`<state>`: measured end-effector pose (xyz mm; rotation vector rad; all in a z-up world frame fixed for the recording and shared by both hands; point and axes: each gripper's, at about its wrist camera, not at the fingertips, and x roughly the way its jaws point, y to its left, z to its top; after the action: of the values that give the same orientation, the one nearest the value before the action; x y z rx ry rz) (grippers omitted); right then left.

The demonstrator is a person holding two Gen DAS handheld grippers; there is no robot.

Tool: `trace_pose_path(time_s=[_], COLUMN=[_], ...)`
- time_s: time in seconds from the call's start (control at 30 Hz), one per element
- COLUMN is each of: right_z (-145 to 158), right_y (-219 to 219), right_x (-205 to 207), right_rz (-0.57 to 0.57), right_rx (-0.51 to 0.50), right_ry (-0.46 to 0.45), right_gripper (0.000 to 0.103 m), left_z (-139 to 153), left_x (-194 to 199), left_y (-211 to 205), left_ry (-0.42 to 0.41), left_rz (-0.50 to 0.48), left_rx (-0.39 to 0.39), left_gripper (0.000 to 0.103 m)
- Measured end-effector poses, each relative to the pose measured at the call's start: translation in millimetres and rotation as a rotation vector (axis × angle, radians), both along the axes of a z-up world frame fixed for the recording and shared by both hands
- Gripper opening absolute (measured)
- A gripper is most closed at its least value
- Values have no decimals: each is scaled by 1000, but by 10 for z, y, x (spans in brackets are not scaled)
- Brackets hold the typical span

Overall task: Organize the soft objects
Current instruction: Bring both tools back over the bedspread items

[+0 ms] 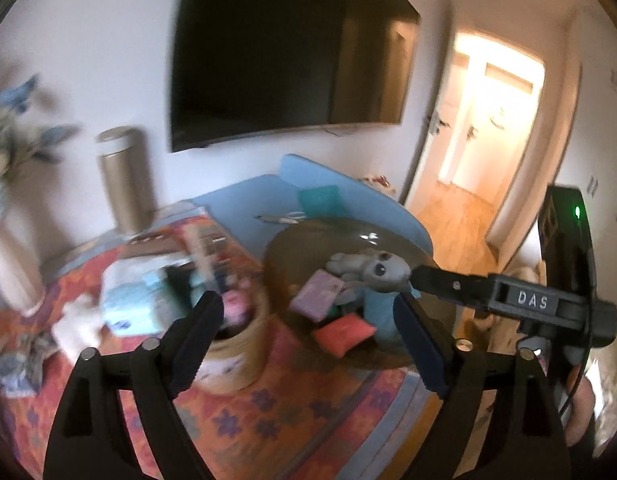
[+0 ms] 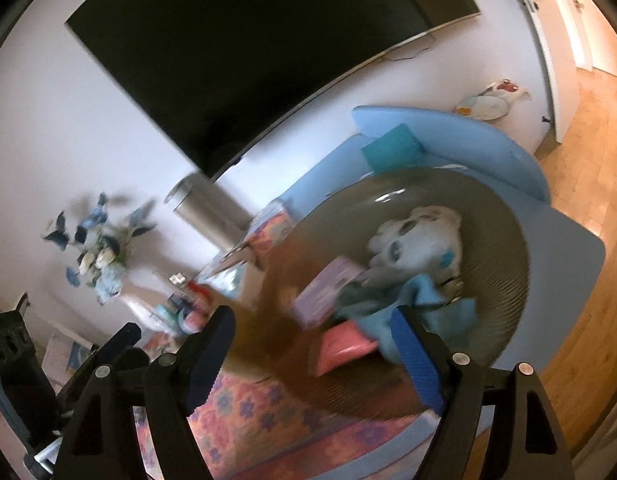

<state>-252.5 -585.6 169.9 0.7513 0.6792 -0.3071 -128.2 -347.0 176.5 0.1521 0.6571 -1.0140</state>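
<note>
A glossy, ribbed brown bowl [image 2: 504, 264] is seen, its rim catching highlights. Soft plush is shown by the grey toy [image 1: 370, 270] inside; matt cloth by the pink cushion [image 1: 344, 330]. A brushed metal sheen is given off by the canister [image 1: 126, 178]. The tablecloth [image 1: 268, 412] is woven and matt. The floor [image 2: 588, 200] is polished wood, the TV [image 1: 284, 52] glossy black.

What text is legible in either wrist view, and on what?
"DAS": raised letters on the body of the right gripper, seen in the left wrist view.
Printed booklets on the patterned tablecloth: print there, too blurred to read.
Purple pouch in the bowl: any marking too blurred to read.
Nothing else legible; the TV is dark.
</note>
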Motion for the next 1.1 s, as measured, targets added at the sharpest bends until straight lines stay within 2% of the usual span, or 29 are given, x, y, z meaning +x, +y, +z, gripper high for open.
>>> trace_pose_path(time_s=[0.1, 0.27, 0.37, 0.43, 0.57, 0.77, 0.97, 1.03, 1.1], right_z=[57, 148, 204, 218, 181, -5, -414, -584, -781], right_y=[254, 714, 1042, 1254, 1698, 2320, 2836, 3007, 3155], right_x=[51, 142, 221, 280, 429, 750, 1169, 1322, 1471], right_rz=[46, 133, 199, 234, 327, 446, 542, 579, 597], right_rx=[-4, -19, -45, -60, -77, -92, -126, -213, -328], right_ry=[-11, -33, -41, -41, -31, 5, 91, 82, 136], right_gripper=[84, 86, 88, 92, 92, 92, 92, 92, 92], left_z=[21, 38, 39, 12, -72, -412, -911, -1109, -1286], left_x=[55, 190, 317, 401, 516, 671, 791, 867, 953], left_y=[321, 1045, 1563, 1906, 2512, 3292, 3565, 3616, 3652], left_ry=[9, -12, 10, 6, 11, 54, 66, 62, 76], left_rz=[44, 200, 312, 415, 548, 706, 761, 777, 791], left_rx=[-6, -4, -23, -7, 7, 28, 132, 175, 206], left_gripper=[89, 89, 89, 89, 89, 89, 89, 89, 89])
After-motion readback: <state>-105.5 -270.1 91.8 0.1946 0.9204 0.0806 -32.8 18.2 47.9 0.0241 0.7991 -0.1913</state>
